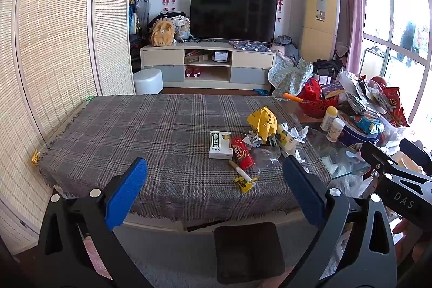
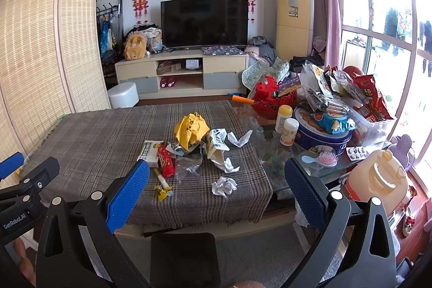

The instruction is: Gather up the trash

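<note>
Trash lies on a table under a grey plaid cloth (image 1: pixel 135 131): a crumpled yellow wrapper (image 1: pixel 262 122), a white-and-green box (image 1: pixel 220 144), a red packet (image 1: pixel 242 153), a white stick with a yellow wrapper (image 1: pixel 242 176) and clear plastic (image 1: pixel 266 154). The right wrist view shows the same pile, with the yellow wrapper (image 2: pixel 191 129), a torn white carton (image 2: pixel 217 146) and a crumpled paper ball (image 2: pixel 223 186). My left gripper (image 1: pixel 214 185) is open and empty, held before the table's near edge. My right gripper (image 2: pixel 216 188) is open and empty, beside it.
A glass tabletop (image 2: pixel 329 174) at right carries a blue tin (image 2: pixel 321 136), two bottles (image 2: pixel 286 123), a red basket (image 2: pixel 270 96), snack bags (image 2: pixel 364 96) and a pink brush (image 2: pixel 328 159). A dark bin (image 2: pixel 183 258) sits below. A bamboo screen (image 1: pixel 54 45) stands left.
</note>
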`<control>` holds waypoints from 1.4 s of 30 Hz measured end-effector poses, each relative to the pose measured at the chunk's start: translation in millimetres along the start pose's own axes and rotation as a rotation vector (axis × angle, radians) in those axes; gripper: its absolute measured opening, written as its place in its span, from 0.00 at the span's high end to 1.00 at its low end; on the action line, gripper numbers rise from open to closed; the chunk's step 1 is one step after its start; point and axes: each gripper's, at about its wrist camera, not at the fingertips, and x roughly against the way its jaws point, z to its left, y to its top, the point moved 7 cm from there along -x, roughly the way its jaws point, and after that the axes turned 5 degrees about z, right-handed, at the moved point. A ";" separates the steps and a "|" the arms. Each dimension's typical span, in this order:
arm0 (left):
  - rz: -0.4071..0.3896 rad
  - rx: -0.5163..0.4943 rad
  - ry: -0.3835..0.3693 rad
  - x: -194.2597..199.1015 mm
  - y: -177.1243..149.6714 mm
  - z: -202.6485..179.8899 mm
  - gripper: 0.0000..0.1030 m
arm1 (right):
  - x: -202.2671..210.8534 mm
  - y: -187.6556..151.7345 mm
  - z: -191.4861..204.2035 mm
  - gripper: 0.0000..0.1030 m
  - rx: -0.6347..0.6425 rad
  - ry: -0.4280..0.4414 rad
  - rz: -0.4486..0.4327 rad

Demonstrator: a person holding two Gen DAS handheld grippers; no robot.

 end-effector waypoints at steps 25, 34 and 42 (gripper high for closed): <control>-0.002 0.008 0.008 1.4 -0.5 2.6 0.08 | 1.0 -1.5 0.3 0.03 0.002 -0.001 0.002; -0.002 0.008 0.007 1.4 -0.2 3.2 0.08 | 0.3 -2.6 0.5 0.03 0.004 -0.001 0.005; -0.008 0.011 0.008 2.4 0.3 4.3 0.08 | 0.2 -2.5 -0.2 0.03 0.001 0.000 0.003</control>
